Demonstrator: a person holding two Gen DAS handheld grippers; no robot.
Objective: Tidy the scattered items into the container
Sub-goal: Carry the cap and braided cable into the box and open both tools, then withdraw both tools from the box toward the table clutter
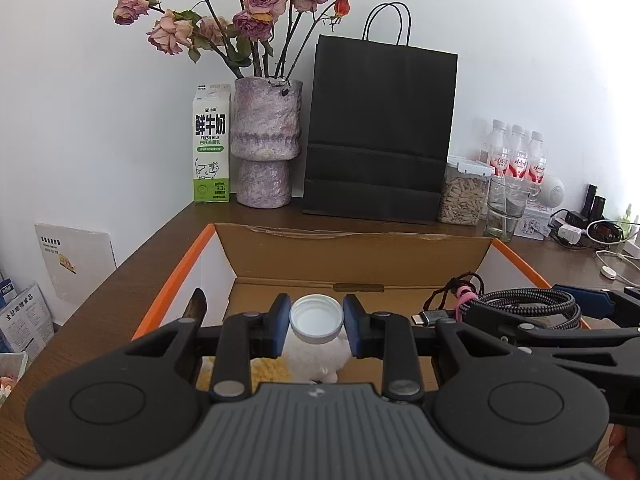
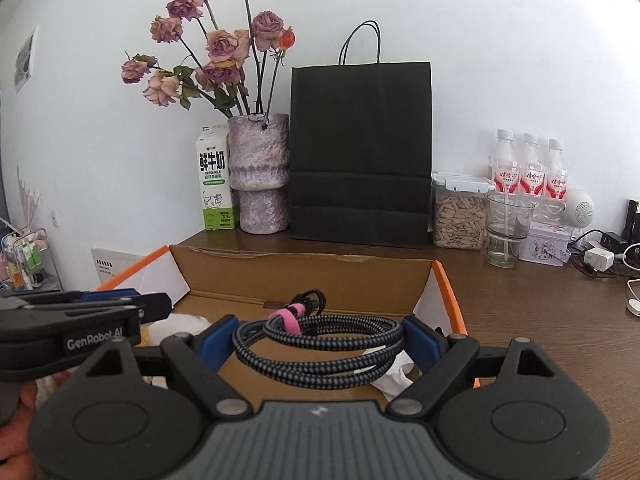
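Here, over an open cardboard box (image 1: pixel 360 256) with orange-edged flaps, a person holds a claw in each hand, each carrying one stray item to be dropped inside

The left claw (image 1: pixel 316 322) is pinching a white bottle cap (image 1: pixel 316 318) between its blue pads, the cap's open side facing the camera; the narrow squeeze suits so small and rigid a thing. It hangs above a white soft toy (image 1: pixel 320 360) and something yellow (image 1: pixel 268 372) already lying in the box, which suggests the cap is meant to join them

The right claw (image 2: pixel 320 338) stands spread wide, because its load is broad: a coil of braided cable (image 2: pixel 320 344) bound with a pink tie (image 2: pixel 286 318) spans the gap from one blue pad to the other and looks held by its own width. The coil hovers above the brown floor of the box, with a crumpled white tissue (image 2: pixel 394 376) beneath it to the right

Both claws point slightly downward and sit side by side, the left one's arm visible at the edge of the right wrist view, so both items appear ready for release; that is a judgement, as neither has been let go yet

Behind the box, on the brown surface (image 2: pixel 540 320), stand a milk carton (image 1: pixel 211 144), a vase of dried roses (image 1: pixel 266 148), a black paper bag (image 1: pixel 380 132), a jar of seeds (image 2: pixel 458 216), a glass (image 2: pixel 508 232) and three water bottles (image 2: pixel 530 168), none of them part of the tidying as far as can be told
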